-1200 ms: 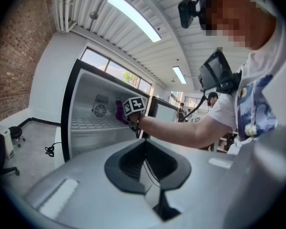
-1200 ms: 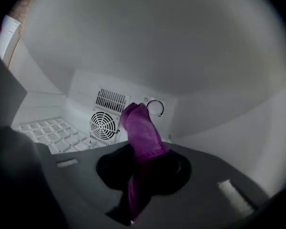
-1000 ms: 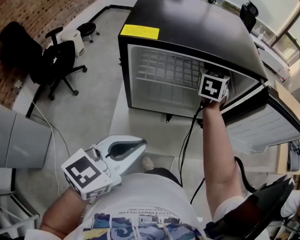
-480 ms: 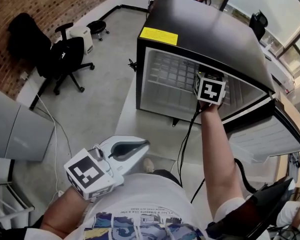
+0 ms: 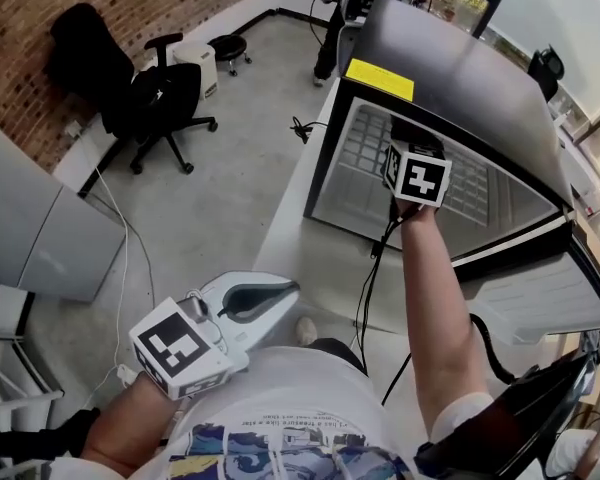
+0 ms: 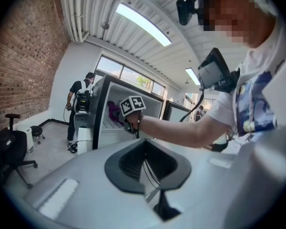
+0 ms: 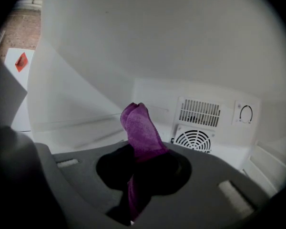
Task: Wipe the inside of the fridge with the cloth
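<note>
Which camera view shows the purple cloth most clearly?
The right gripper view: the cloth stands large at the centre, pinched in the right tongs. The left gripper view shows only a small purple patch of it, far off. The head view shows none of it.

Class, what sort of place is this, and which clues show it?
Probably an office or workshop: black swivel office chairs, a red brick wall, a bare grey concrete floor and a black open fridge.
</note>
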Demonstrator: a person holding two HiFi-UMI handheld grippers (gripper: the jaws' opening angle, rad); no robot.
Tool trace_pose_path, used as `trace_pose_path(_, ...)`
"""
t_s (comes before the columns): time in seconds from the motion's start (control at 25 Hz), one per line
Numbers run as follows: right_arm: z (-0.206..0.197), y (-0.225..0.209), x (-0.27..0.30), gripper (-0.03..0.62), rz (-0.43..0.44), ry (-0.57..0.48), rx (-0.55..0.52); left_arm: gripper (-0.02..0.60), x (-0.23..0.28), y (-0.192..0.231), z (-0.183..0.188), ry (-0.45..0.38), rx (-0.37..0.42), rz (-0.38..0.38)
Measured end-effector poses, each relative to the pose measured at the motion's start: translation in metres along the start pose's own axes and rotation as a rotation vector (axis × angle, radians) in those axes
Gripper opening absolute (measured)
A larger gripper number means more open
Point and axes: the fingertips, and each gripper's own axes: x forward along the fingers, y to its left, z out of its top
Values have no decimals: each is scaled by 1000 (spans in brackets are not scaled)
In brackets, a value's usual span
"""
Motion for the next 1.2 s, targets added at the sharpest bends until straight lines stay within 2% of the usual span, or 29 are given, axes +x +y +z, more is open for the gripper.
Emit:
trace_pose_path(0.2, 9, 28, 8, 55, 64, -24, 37, 6, -17, 4, -4, 1, -2, 47)
trace_pose_path(0.44, 15, 53, 11, 55, 139, -41, 135, 6, -34, 7, -10, 19, -8, 81)
trace_pose_path(0.56, 17, 57, 7, 55, 171, -62, 177, 6, -38, 5, -12, 36, -4, 83)
trace_pose_path(0.68, 23, 49, -7, 55, 163, -95, 182, 6, -36, 2, -11, 44, -1, 68)
trace_pose_path(0.92, 31, -8, -49, 55, 42, -154, 151, 6, -12, -11, -9, 62, 18, -29)
trace_pose_path(1.2, 11, -109, -99, 55, -197, -132, 92, 6, 31, -36, -4, 78, 47, -180)
